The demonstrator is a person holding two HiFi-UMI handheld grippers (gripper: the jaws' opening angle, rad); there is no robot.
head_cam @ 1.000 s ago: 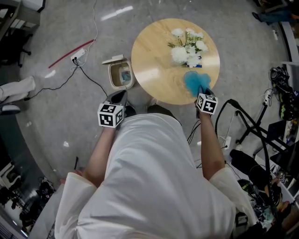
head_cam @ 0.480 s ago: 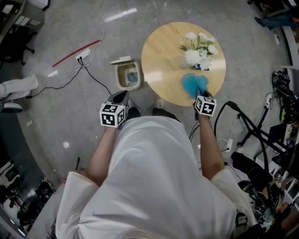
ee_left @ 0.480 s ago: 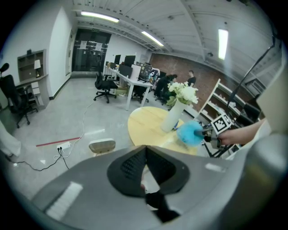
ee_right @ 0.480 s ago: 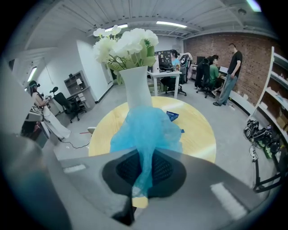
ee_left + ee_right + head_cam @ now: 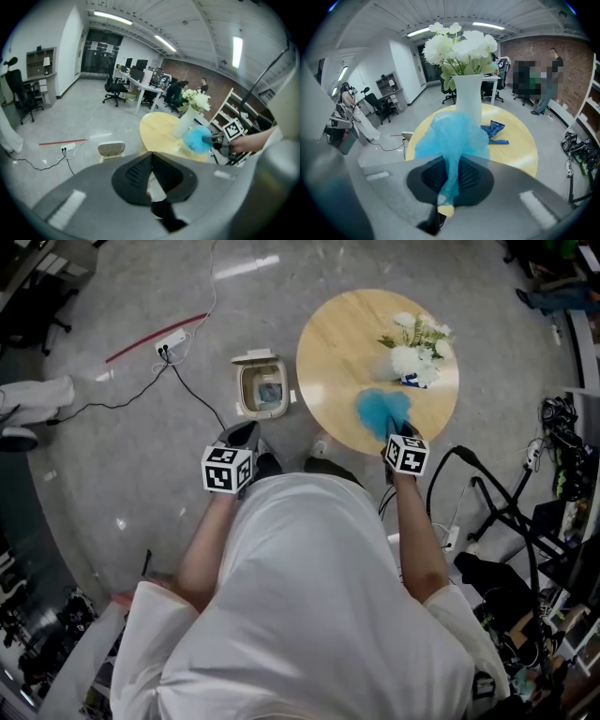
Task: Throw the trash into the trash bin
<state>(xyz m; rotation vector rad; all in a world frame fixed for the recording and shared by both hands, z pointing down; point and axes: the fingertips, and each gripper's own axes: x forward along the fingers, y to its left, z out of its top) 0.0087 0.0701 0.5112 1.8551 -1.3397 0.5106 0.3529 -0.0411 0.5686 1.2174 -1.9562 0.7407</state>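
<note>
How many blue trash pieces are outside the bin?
2. A light blue bag is pinched in the right gripper; a dark blue wrapper lies on the table beside the vase. More may be hidden.

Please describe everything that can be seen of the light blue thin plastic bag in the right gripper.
The light blue thin plastic bag looks soft, crumpled and half see-through. One end is gathered into a narrow twisted strip, and the right gripper is shut on that strip. Beyond the jaws the bag spreads into a loose, puffed bunch. In the head view it sits over the near edge of the round pale wooden table, on the near side of the white vase of white flowers. Whether it touches the tabletop cannot be told.
</note>
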